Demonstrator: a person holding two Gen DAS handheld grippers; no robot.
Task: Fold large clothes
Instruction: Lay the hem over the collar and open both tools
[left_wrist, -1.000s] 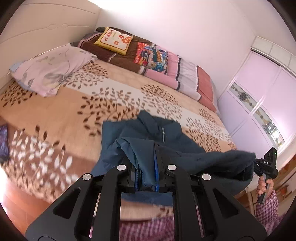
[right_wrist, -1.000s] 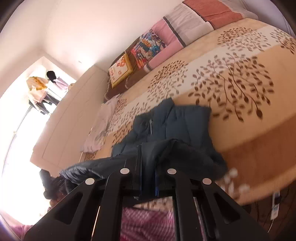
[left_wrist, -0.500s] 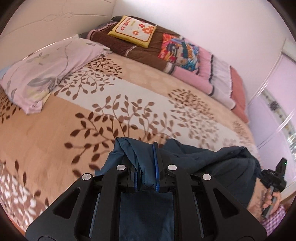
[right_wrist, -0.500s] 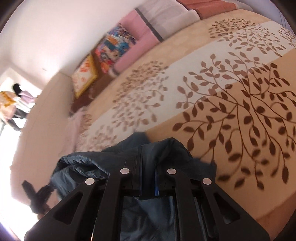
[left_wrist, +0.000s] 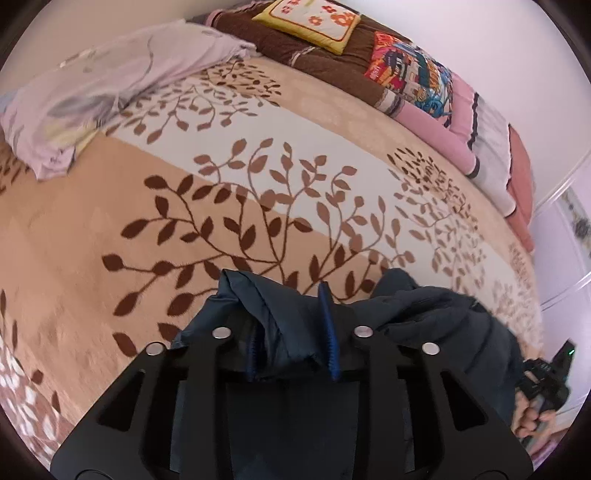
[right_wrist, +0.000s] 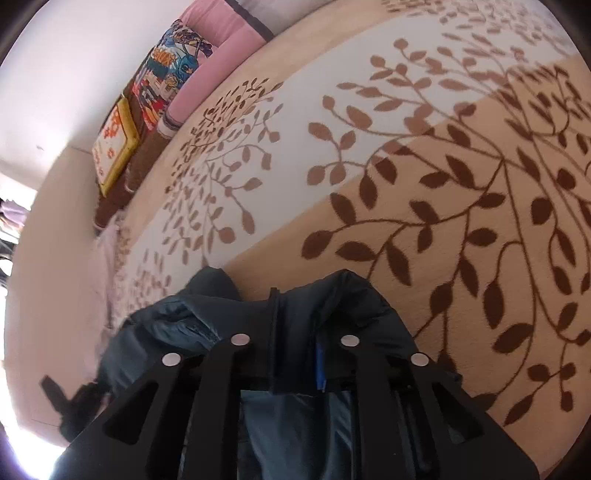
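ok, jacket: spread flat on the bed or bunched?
Bunched. The jacket is pinched in both the left gripper and right gripper, fabric humped in folds over the blanket, not flat.

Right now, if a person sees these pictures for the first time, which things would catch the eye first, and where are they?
First, the dark blue jacket, pinched in the left gripper and the right gripper, low in both views. Next, the tan bedspread with big brown leaves, which fills most of each view. Last, the yellow flowered cushion and the comic-print pillow at the far edge of the bed.
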